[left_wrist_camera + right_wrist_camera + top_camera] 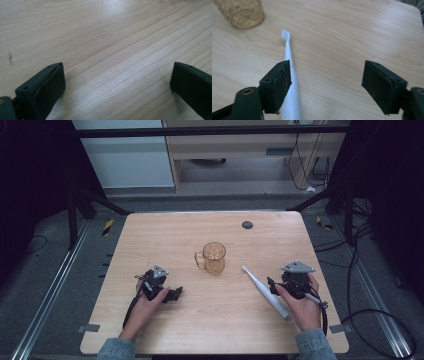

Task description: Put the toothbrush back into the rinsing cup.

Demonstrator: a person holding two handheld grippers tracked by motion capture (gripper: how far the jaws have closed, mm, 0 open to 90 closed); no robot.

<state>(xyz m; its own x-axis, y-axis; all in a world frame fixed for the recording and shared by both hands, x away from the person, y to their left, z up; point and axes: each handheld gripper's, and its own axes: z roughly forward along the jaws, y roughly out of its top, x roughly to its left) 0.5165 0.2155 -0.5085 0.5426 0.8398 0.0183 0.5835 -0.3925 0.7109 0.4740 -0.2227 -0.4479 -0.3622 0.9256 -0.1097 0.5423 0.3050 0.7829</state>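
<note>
A white electric toothbrush (265, 291) lies on the wooden table (200, 325), its head pointing toward an amber glass mug (214, 257) at the table's middle. My right gripper (273, 285) hovers just right of the toothbrush handle. In the right gripper view its jaws stand apart around bare wood (327, 67), while the toothbrush (288, 50) runs under and outside the left jaw, with the mug (242, 12) at the top left. My left gripper (175, 293) rests at the front left; its jaws are wide apart over bare table (117, 67).
A small dark round disc (247, 224) sits near the table's far edge. Beyond the table stand a black frame bar and a wooden cabinet (240, 145). Cables (370, 315) trail over the floor on the right.
</note>
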